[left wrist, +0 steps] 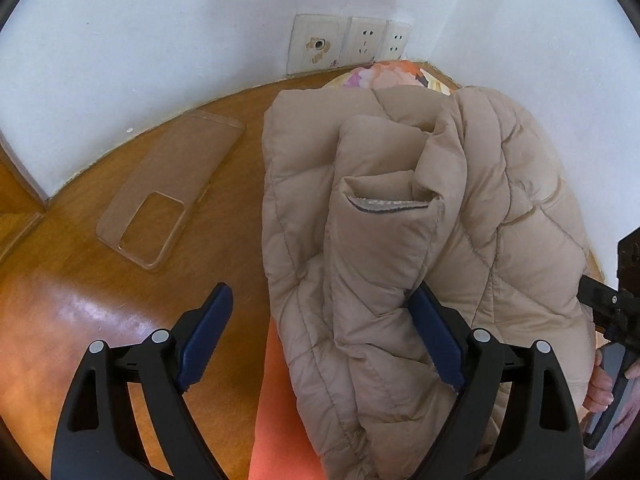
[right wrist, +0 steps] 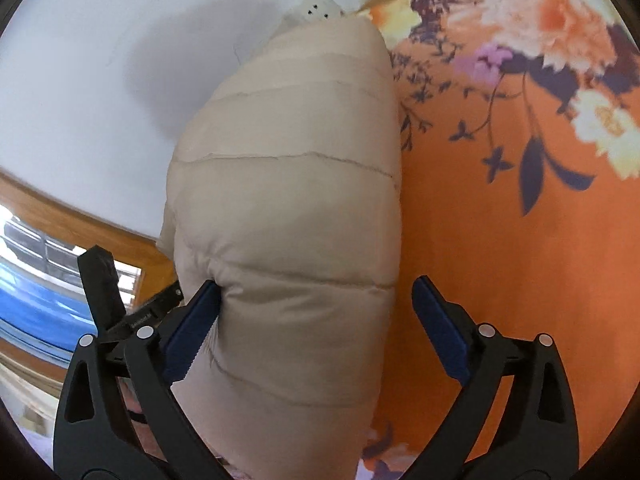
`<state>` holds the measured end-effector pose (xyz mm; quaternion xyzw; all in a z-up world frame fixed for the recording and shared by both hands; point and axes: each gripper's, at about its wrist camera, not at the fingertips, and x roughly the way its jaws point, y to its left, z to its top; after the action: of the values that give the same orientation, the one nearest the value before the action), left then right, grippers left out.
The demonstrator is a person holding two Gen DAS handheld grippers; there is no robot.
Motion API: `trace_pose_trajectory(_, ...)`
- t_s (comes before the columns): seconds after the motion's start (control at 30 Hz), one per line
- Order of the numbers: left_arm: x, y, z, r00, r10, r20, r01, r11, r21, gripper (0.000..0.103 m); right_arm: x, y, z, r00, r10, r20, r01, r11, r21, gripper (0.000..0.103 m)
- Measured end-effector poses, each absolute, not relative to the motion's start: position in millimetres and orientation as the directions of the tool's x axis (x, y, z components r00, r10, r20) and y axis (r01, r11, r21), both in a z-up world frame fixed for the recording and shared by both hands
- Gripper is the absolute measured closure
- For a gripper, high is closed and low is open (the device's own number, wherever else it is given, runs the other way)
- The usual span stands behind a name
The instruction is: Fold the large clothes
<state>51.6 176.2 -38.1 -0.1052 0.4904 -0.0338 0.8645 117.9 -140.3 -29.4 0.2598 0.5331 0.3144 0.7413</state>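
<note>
A beige quilted puffer jacket (left wrist: 400, 208) lies bundled in folds, partly on wood and partly on orange cloth, with a sleeve cuff opening on top. My left gripper (left wrist: 320, 292) stands open over its near end. One of its pads (left wrist: 436, 336) is tucked against a fold, while the other hangs over bare wood. In the right wrist view the jacket (right wrist: 288, 200) bulges between the jaws of my right gripper (right wrist: 316, 284), which is open. The pad on the picture's left (right wrist: 196, 324) touches the fabric and the other stands clear of it. The right gripper (left wrist: 616, 308) also shows at the left view's edge.
A clear phone case (left wrist: 160, 200) lies on the wooden surface (left wrist: 80, 320) left of the jacket. Wall sockets (left wrist: 360, 40) sit in the white wall just behind. An orange floral sheet (right wrist: 500, 200) spreads to the jacket's right. A hand (left wrist: 600, 384) holds the right gripper's handle.
</note>
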Motion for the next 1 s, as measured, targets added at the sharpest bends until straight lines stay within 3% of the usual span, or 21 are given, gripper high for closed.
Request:
trace_pose_trajectory(0.1, 57, 177, -43, 0.507, -0.206, -0.837, -0.051, 0.962, -0.268, 0.021, 123, -130, -35, 0.199, 0.778, -0.596, -0.203, 0.628, 0.751, 0.008)
trace_pose_trajectory(0.13, 58, 180, -45, 0.505, -0.284, -0.815, -0.037, 0.936, -0.349, 0.027, 127, -127, -38, 0.186, 0.788, -0.587, -0.202, 0.615, 0.762, 0.008)
trace_pose_trajectory(0.17, 59, 183, -47, 0.500, -0.367, -0.784, -0.016, 0.901, -0.433, 0.041, 129, -124, -39, 0.180, 0.794, -0.581, -0.208, 0.608, 0.766, 0.012)
trace_pose_trajectory(0.2, 59, 187, -50, 0.498, -0.445, -0.744, -0.003, 0.857, -0.515, 0.046, 130, -122, -38, 0.183, 0.804, -0.566, -0.227, 0.595, 0.771, 0.016)
trace_pose_trajectory(0.27, 59, 192, -52, 0.517, -0.512, -0.686, 0.020, 0.808, -0.588, 0.053, 129, -125, -30, 0.229, 0.817, -0.530, -0.262, 0.576, 0.775, 0.040)
trace_pose_trajectory(0.37, 61, 188, -42, 0.543, -0.594, -0.593, 0.085, 0.742, -0.665, 0.063, 128, -136, -15, 0.293, 0.848, -0.442, -0.289, 0.519, 0.804, 0.052)
trace_pose_trajectory(0.6, 92, 133, 2, 0.535, -0.653, -0.537, 0.273, 0.734, -0.621, 0.065, 119, -182, 25, 0.441, 0.825, -0.355, -0.333, 0.517, 0.788, 0.055)
trace_pose_trajectory(0.77, 122, 69, 12, 0.476, -0.694, -0.540, 0.365, 0.715, -0.597, 0.065, 112, -233, 34, 0.528, 0.767, -0.364, -0.308, 0.573, 0.759, 0.055)
trace_pose_trajectory(0.9, 135, 20, -3, 0.438, -0.632, -0.639, 0.381, 0.775, -0.505, 0.065, 106, -272, 18, 0.554, 0.690, -0.467, -0.204, 0.656, 0.727, 0.050)
trace_pose_trajectory(1.0, 137, 1, -21, 0.446, -0.527, -0.723, 0.356, 0.846, -0.397, 0.058, 109, -285, -11, 0.521, 0.650, -0.553, -0.096, 0.689, 0.719, 0.040)
